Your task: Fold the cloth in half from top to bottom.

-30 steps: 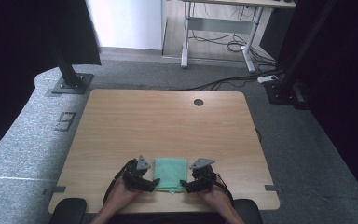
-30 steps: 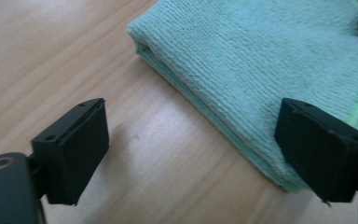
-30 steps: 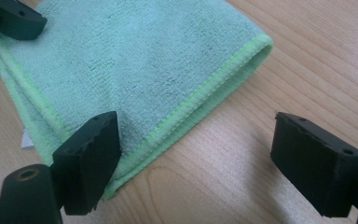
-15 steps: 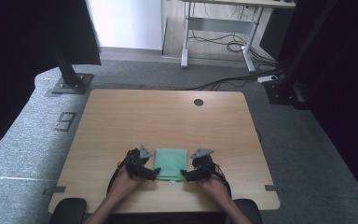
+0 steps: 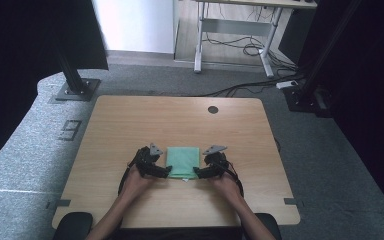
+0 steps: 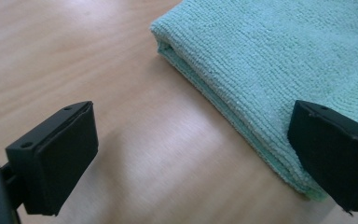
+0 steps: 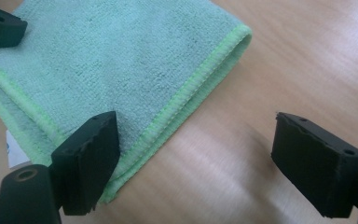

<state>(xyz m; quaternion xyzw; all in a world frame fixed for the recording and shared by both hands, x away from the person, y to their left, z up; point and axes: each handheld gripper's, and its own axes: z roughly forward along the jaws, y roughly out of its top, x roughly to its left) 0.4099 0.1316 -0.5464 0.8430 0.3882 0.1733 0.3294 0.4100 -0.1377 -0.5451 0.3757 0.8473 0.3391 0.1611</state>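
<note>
My left claw (image 5: 167, 171) and right claw (image 5: 198, 172) have moved up-frame with the cloth (image 5: 183, 161) since the earlier frame. The folded cloth lies flat at lower centre of the desk (image 5: 130, 125). Both claws are apart, straddling its near corners.

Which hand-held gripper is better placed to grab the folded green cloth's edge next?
Right, marginally. The right hand-held gripper is open astride the green cloth's stitched edge near its corner; the left hand-held gripper is also open, straddling the folded edge.
</note>
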